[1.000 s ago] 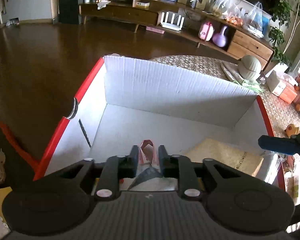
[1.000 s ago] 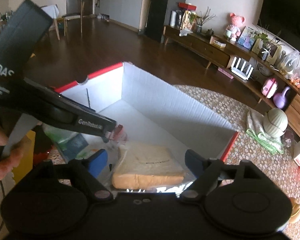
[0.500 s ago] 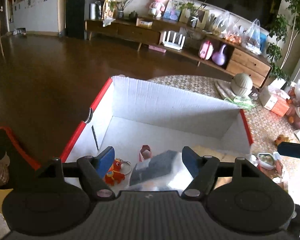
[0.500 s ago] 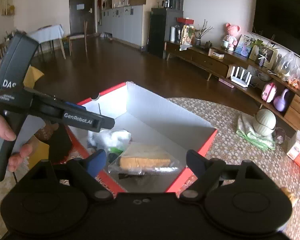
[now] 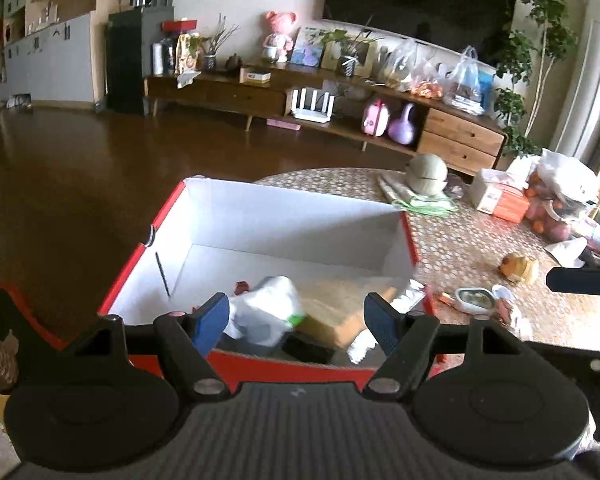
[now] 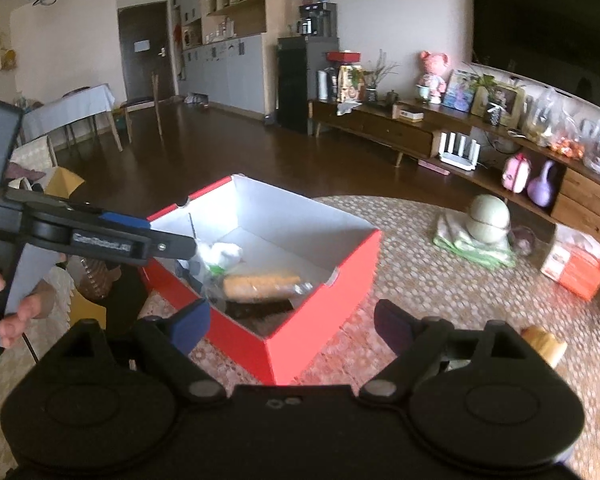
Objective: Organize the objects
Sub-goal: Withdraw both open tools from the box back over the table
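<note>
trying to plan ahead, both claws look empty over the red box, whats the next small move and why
Probably swing the right claw, open and empty, toward the small yellow toy on the table. The red box already holds the bagged bread, while loose things are left outside it.

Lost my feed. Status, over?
Left gripper open, empty. Right gripper open, empty. Wrapped bread in red-and-white cardboard box. Nothing blocking.

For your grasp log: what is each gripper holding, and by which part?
Nothing. The left gripper and the right gripper are both open and empty, above the box.
</note>
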`<action>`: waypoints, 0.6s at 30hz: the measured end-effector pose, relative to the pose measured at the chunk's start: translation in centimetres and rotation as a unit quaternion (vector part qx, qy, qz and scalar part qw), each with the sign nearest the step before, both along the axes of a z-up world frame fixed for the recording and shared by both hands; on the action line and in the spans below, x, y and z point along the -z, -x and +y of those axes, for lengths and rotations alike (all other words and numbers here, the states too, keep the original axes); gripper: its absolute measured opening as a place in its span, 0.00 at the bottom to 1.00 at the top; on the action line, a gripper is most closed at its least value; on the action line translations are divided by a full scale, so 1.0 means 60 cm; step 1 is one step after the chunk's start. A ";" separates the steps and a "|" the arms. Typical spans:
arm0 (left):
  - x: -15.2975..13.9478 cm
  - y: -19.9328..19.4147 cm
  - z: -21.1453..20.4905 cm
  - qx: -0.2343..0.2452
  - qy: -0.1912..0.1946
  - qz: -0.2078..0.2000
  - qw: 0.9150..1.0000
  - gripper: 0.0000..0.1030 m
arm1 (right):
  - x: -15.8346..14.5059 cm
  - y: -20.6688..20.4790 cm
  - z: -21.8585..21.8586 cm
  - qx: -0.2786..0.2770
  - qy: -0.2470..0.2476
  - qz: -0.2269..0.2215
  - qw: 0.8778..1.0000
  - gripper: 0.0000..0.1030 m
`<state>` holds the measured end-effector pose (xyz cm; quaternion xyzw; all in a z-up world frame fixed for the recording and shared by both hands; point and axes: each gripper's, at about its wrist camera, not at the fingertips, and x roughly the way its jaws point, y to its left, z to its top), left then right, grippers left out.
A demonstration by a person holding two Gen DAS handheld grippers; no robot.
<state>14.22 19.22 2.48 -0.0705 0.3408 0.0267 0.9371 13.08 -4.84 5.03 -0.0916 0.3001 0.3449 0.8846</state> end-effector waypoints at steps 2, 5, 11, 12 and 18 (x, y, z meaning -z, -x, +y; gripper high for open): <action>-0.003 0.010 -0.014 0.006 0.004 -0.004 1.000 0.72 | 0.006 0.004 -0.021 0.012 -0.003 0.003 1.000 0.89; -0.003 0.022 -0.039 0.012 0.005 -0.008 1.000 0.80 | 0.020 0.015 -0.054 0.028 -0.003 0.008 1.000 0.92; 0.007 0.037 -0.103 0.039 0.010 -0.010 0.999 0.80 | 0.056 0.022 -0.123 0.071 0.009 0.022 0.997 0.93; 0.010 0.038 -0.116 0.045 0.011 -0.010 0.999 0.80 | 0.061 0.022 -0.137 0.080 0.010 0.026 0.996 0.93; 0.029 0.036 -0.196 0.087 0.015 -0.006 0.996 0.82 | 0.086 0.015 -0.203 0.123 0.014 0.038 0.992 0.93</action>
